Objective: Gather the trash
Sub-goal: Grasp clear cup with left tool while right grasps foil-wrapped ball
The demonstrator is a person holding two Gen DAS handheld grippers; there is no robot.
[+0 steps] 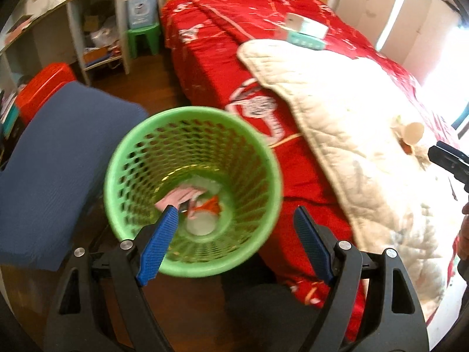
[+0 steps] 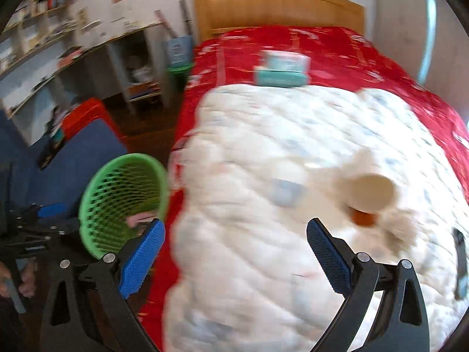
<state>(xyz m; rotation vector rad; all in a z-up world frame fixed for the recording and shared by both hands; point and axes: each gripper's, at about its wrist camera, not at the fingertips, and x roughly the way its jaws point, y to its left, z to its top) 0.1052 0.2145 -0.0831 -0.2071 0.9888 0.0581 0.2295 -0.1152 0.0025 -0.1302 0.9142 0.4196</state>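
Observation:
A green mesh wastebasket (image 1: 193,193) stands on the floor beside the bed, holding pink and orange wrappers and a white lid (image 1: 200,226). My left gripper (image 1: 236,214) is open and empty just above its rim. The basket also shows at the left of the right wrist view (image 2: 123,202). On the white quilt (image 2: 263,176) lie a cream paper cup (image 2: 372,195) with crumpled tissue, an orange scrap (image 2: 362,218) and a small pale blue piece (image 2: 284,192). My right gripper (image 2: 236,233) is open and empty above the quilt, left of the cup. The cup also shows in the left wrist view (image 1: 413,132).
A red bedspread (image 1: 222,44) covers the bed, with teal and white boxes (image 2: 283,70) near the wooden headboard (image 2: 278,8). A blue cushion (image 1: 58,158) and a red bin (image 1: 44,88) sit left of the basket. Shelves (image 1: 96,38) and a green stool (image 1: 143,38) stand behind.

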